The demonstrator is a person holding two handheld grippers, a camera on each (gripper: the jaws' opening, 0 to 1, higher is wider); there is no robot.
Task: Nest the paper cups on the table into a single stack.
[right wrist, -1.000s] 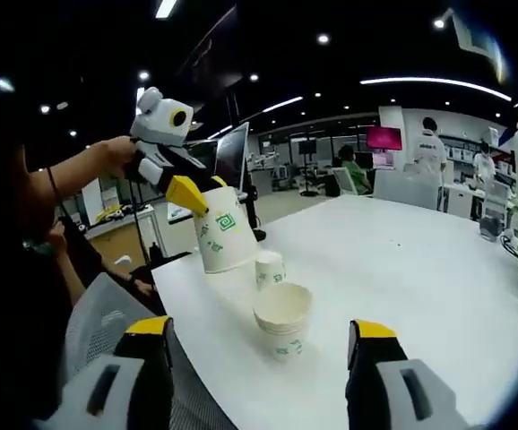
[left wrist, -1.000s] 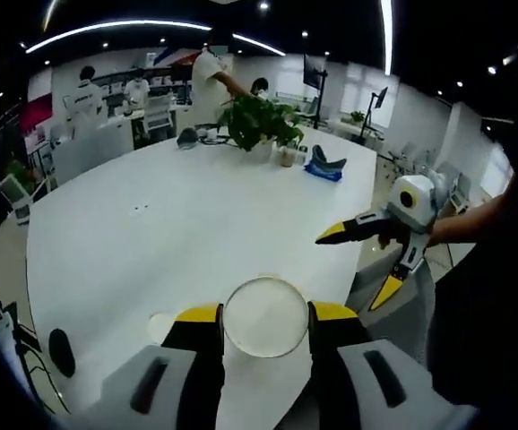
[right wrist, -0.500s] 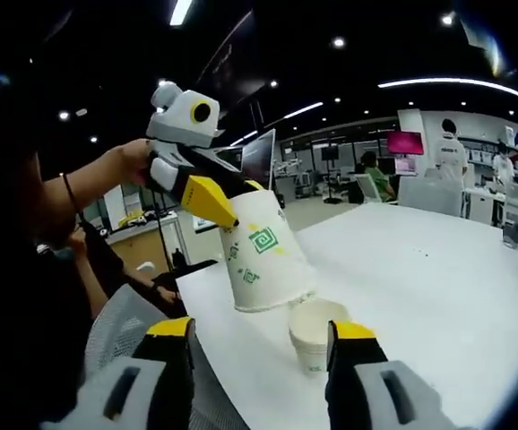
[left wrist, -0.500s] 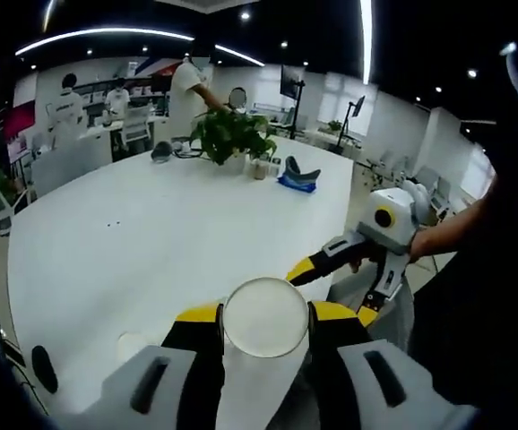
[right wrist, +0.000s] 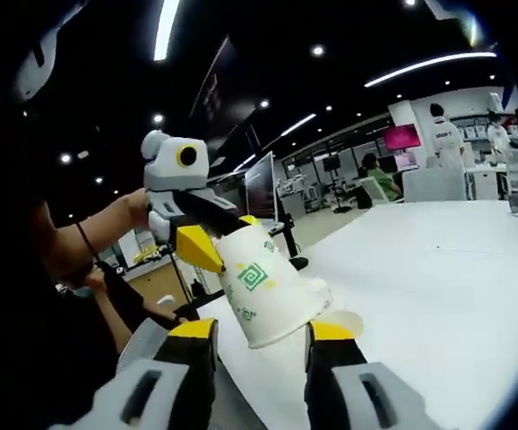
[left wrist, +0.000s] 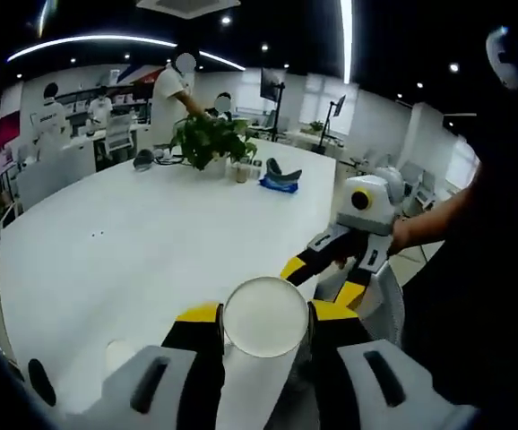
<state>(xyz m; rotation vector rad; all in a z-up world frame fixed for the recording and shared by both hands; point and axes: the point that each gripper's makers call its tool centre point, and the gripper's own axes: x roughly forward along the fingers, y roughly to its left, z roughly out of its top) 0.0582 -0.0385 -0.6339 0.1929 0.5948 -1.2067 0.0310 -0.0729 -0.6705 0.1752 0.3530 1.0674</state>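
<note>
Left gripper view: left gripper (left wrist: 265, 315), jaws clamped on a paper cup (left wrist: 265, 317); round white end faces camera.
Right gripper: right gripper (left wrist: 324, 275) enters from the right, yellow-tipped jaws slightly apart, near the worktop (left wrist: 151, 233) edge.
Surface: white, smooth, matte oval worktop; potted plant (left wrist: 207, 140) far side.
Right gripper view: own jaws apart, flanking the cup's wide end; whether they touch it, cannot tell.
Cup: (right wrist: 263, 291) tilted, tapered white paper, green square logo, held by left gripper (right wrist: 207, 242).
Stack: rim of another cup (right wrist: 344, 322) just peeks behind the right jaw, on the worktop.
Technique: level the cup, centre it over the stack rim, push straight down; thin paper dents, squeeze gently.
</note>
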